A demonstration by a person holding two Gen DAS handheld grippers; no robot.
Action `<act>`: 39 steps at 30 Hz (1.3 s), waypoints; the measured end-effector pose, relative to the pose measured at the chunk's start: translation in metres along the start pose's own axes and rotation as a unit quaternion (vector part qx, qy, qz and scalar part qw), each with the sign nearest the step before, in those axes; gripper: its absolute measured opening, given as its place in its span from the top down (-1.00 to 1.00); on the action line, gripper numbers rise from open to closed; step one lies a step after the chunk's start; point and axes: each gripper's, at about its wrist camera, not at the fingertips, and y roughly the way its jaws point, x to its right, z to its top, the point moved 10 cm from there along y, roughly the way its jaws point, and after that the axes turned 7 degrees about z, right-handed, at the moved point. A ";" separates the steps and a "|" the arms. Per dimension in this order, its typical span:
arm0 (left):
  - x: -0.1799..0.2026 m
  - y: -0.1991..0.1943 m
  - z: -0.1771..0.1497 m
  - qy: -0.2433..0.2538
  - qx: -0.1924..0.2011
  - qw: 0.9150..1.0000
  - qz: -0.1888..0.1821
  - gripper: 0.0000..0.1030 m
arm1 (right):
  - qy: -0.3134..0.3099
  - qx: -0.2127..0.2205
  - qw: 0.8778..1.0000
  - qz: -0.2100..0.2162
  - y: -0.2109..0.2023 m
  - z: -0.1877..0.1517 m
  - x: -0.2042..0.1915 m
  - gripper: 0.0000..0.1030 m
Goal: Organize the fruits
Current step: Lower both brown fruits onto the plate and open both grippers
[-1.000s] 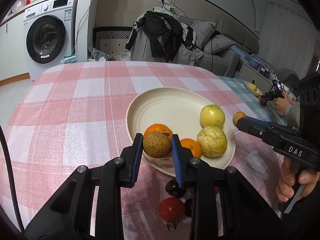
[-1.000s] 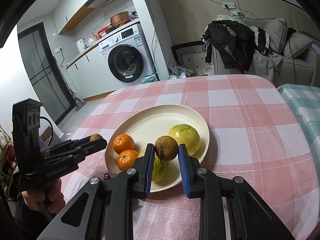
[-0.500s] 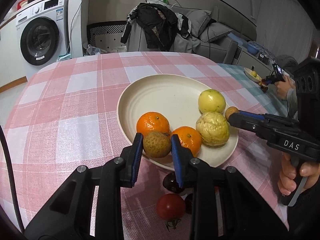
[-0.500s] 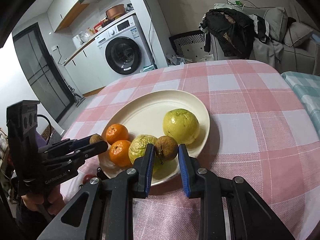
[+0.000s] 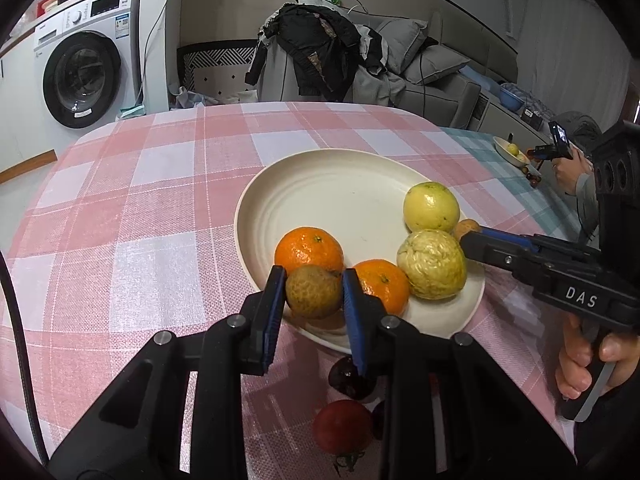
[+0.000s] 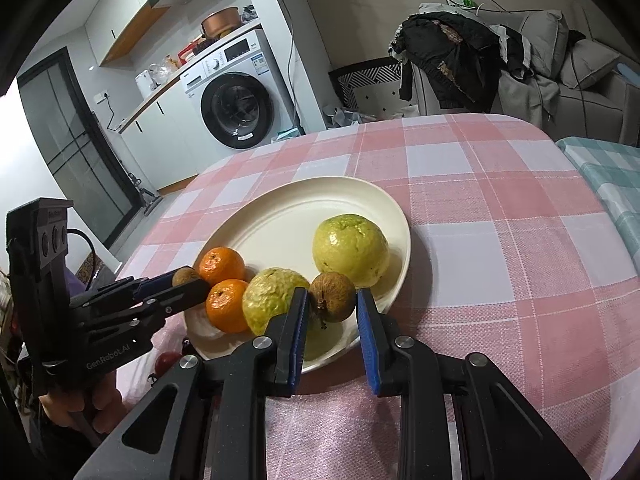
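1. My left tongs point(image 5: 314, 296) are clenching a small brown fruit point(image 5: 314, 291), holding it over the near rim of the cream plate point(image 5: 320, 184).
2. My right tongs point(image 6: 332, 308) are gripping a second brown fruit point(image 6: 333, 297), with a dry stem, over the plate's near-right rim, just beside the wrinkled guava point(image 6: 274, 299).
3. On the plate I am seeing two oranges point(image 5: 309, 247), the wrinkled guava and a smooth guava point(image 6: 350, 249), all crowding the near half; the far half is lying bare.
4. Off the plate, by its near edge, a red tomato point(image 5: 342, 426) and a dark round fruit point(image 5: 350, 376) are sitting on the cloth under my left tongs.
5. The surface point(image 6: 500, 208), under a pink-and-white checked cloth, is offering open room left, right and beyond the plate; its far edge is curving away.
6. A teal checked cloth point(image 6: 612, 168) is adjoining on the right.
7. Beyond, a washing machine point(image 6: 236, 100) is standing against the wall, and dark clothes point(image 6: 448, 52) are hanging over a chair beside a grey sofa point(image 5: 432, 68).
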 end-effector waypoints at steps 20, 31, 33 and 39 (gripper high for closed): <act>-0.001 -0.002 -0.001 0.004 0.003 1.000 -0.001 0.50 | 0.000 0.009 1.000 0.001 -0.001 0.003 -0.001 0.51; -0.004 -0.009 0.001 -0.011 0.012 1.000 -0.006 0.23 | -0.001 0.013 1.000 -0.003 -0.005 0.002 0.001 0.51; -0.007 -0.010 0.001 -0.016 0.014 1.000 -0.005 0.14 | 0.000 0.013 1.000 -0.002 -0.006 0.002 0.001 0.51; -0.014 -0.016 0.001 -0.034 0.017 0.999 -0.008 -0.05 | 0.003 0.023 1.000 -0.001 -0.010 0.004 0.002 0.42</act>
